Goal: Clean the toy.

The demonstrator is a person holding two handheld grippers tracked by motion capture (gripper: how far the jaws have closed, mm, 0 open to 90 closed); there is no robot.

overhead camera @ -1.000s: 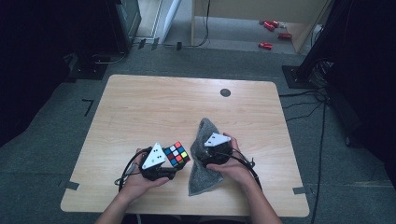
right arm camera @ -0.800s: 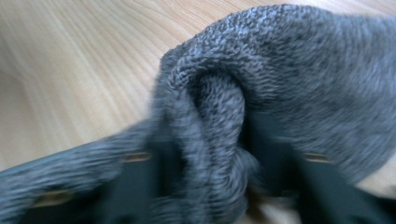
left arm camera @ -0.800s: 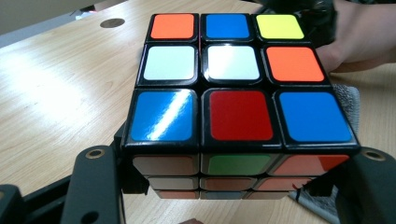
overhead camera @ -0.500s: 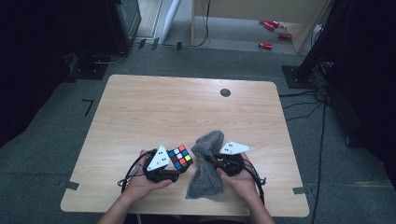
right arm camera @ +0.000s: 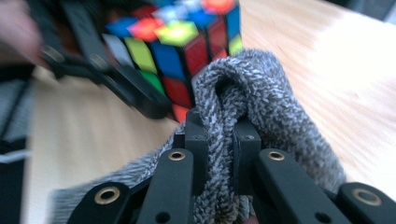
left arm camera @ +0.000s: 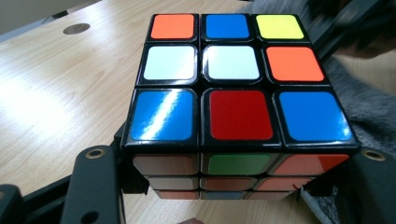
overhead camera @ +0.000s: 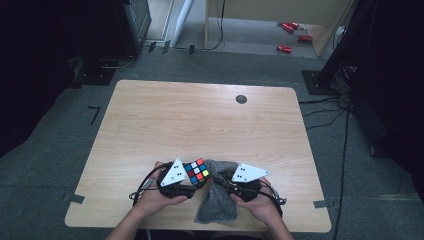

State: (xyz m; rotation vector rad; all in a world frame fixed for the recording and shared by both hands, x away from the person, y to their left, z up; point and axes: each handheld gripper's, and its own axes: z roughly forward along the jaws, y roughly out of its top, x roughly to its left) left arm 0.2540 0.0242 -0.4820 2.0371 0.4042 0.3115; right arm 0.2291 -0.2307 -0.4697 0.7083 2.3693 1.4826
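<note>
A scrambled puzzle cube [overhead camera: 196, 171] [left arm camera: 238, 107] [right arm camera: 173, 51] is clamped between the jaws of my left gripper [overhead camera: 192, 181] [left arm camera: 236, 182], held just above the table's near edge. My right gripper [overhead camera: 224, 183] [right arm camera: 219, 135] is shut on a bunched fold of a grey knitted cloth [overhead camera: 216, 197] [right arm camera: 243, 102]. That fold stands raised right beside the cube's side. The rest of the cloth drapes down toward the table's front edge under the right hand. In the left gripper view the cloth [left arm camera: 364, 102] lies to the right of the cube.
The light wooden table [overhead camera: 200, 120] has a small dark round grommet [overhead camera: 241, 99] near its far edge. Grey floor surrounds the table, with dark cabinets at the left and right and red objects [overhead camera: 290, 27] far behind.
The right hand has lifted the cloth off the table and carried it left, up against the cube. Its jaws closed on the fold. The left hand kept still.
</note>
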